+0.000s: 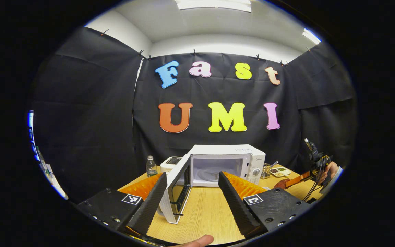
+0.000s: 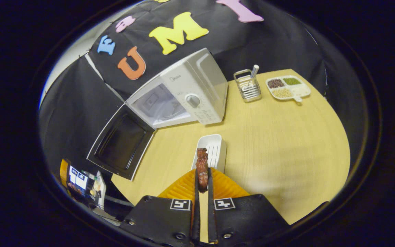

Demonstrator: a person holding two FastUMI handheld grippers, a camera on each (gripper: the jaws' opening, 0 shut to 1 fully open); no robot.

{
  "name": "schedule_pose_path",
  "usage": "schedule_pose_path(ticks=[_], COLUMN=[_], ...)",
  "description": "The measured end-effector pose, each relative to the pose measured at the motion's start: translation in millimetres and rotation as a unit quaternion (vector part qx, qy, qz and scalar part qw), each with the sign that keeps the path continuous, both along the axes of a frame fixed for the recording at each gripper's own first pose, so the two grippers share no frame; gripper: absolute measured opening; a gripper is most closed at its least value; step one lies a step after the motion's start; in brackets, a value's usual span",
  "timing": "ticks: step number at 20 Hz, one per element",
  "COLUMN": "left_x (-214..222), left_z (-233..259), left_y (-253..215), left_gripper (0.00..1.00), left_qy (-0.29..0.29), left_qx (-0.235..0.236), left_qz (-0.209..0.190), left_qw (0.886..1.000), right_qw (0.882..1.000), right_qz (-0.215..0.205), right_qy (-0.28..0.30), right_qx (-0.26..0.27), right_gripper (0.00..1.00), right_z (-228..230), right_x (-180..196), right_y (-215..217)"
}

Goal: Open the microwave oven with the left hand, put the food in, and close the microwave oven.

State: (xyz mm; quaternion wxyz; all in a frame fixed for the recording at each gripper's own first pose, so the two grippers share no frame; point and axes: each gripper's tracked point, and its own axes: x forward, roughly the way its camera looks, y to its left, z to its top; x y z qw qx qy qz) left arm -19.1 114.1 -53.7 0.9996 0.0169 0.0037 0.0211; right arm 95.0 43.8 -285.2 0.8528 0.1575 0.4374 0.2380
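on the table: microwave [image 1: 226, 164] door open | left gripper [image 1: 192, 195] jaws wide, empty | right gripper [image 2: 202, 183] jaws clamp food [image 2: 202, 168]

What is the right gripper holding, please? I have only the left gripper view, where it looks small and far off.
Observer: The right gripper is shut on a brown piece of food, which sticks out past its tips.
Operator: Thank you. Is there a dish near it?
Observer: Yes, a white tray lies on the table just beyond the food; it looks empty.
Operator: And does the microwave face that gripper?
Observer: Its open front is turned towards it. The microwave stands behind the tray, and its door is swung wide to the left.
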Motion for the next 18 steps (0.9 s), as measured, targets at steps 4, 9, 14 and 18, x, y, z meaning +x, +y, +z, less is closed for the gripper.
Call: schedule_pose_path(ticks=[4, 9, 14, 18], left_x=[-4.6, -8.1, -11.4, -14.0], left_z=[-7.4, -24.6, -28.4, -16.0], left_y=[5.9, 16.3, 36.7, 62.9], left_gripper=[0.93, 0.92, 0.92, 0.92], left_qy=[0.003, 0.014, 0.024, -0.004], left_qx=[-0.015, -0.041, -0.078, -0.066], left_qz=[-0.010, -0.016, -0.013, 0.005], left_qw=[1.000, 0.999, 0.997, 0.998], right_qw=[0.989, 0.965, 0.951, 0.941], right_qz=[0.016, 0.030, 0.054, 0.067], right_qy=[-0.111, -0.210, -0.254, -0.274], right_qx=[-0.095, -0.153, -0.168, -0.186], right_gripper=[0.12, 0.12, 0.12, 0.12], right_z=[30.8, 63.8, 67.5, 55.3], right_x=[-10.6, -28.9, -34.3, -25.0], right_y=[13.9, 60.8, 118.2, 160.9])
